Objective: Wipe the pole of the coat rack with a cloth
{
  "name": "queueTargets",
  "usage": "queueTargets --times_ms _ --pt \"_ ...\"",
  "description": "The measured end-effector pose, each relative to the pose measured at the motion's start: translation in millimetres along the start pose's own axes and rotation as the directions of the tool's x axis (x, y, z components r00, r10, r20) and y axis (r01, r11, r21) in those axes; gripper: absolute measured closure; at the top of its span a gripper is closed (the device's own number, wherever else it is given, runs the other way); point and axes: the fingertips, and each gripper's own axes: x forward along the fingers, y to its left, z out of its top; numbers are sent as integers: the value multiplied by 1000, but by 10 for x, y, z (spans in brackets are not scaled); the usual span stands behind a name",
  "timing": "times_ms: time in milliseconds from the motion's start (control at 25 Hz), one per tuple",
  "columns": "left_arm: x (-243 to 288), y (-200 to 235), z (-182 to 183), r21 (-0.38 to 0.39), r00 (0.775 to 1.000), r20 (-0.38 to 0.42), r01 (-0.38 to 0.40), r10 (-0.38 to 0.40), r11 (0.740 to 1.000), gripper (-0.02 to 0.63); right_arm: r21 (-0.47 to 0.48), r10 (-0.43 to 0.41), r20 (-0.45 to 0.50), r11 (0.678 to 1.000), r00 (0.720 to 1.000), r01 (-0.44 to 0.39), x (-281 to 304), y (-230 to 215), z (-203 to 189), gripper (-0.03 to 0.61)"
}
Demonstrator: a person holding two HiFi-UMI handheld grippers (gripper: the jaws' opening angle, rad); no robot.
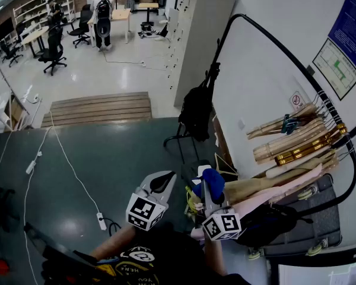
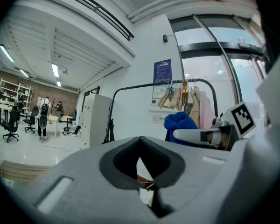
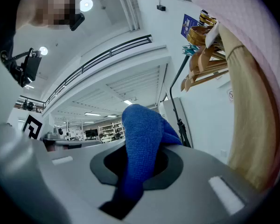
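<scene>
Cloth [image 3: 142,139] sits clamped in right gripper [image 1: 206,190], left gripper [image 1: 164,180] jaws together, empty; best press cloth flat on pole [image 1: 274,39], stroke along it, avoiding hangers [image 1: 291,144].

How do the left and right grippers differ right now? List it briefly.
The right gripper is shut on the blue cloth; the left gripper is shut on nothing. The right gripper sits beside the hanging clothes; the left gripper is farther from them. Both have pale grey bodies.
</scene>
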Motion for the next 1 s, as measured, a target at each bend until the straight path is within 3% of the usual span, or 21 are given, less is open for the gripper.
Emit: queueTargets --times_ms 640,1000 --pt "-154 364 -200 -37 998 -47 -43 41 998 611 54 52 -45 997 998 -49 261 229 -308 518" --pt "-131 751 -274 -79 999 -41 -22 19 997 611 44 54 -80 998 995 -50 583 469 -477 518"
